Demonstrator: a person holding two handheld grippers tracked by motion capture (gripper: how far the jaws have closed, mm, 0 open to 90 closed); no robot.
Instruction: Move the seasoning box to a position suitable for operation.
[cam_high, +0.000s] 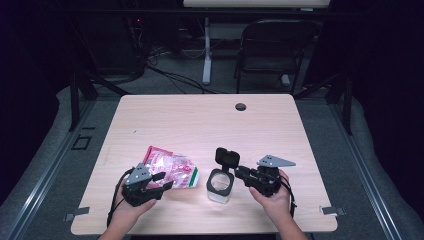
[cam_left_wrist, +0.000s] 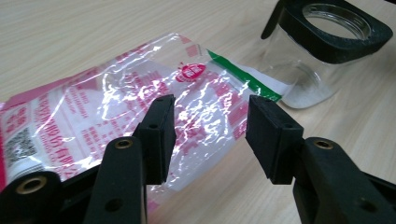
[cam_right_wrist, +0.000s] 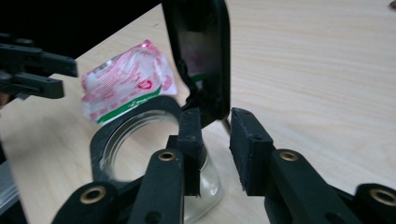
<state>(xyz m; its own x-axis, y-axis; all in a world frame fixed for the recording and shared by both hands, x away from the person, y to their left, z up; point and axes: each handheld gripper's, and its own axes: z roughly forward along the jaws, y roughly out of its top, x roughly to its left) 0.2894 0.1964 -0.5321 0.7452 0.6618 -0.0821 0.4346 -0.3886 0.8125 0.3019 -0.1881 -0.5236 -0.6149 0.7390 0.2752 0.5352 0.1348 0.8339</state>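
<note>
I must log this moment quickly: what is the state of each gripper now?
Left gripper: open, jaws over the pink plastic bag, not pressing it.
Right gripper: open, at the glass jar beside its raised black lid, holding nothing.

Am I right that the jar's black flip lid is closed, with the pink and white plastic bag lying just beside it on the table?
Not quite: the black flip lid is open, standing upright from the jar's rim, and the mouth is uncovered. The high view shows this, and so does the right gripper view. The rest holds: the pink and white plastic bag lies just beside the jar on the table.
</note>
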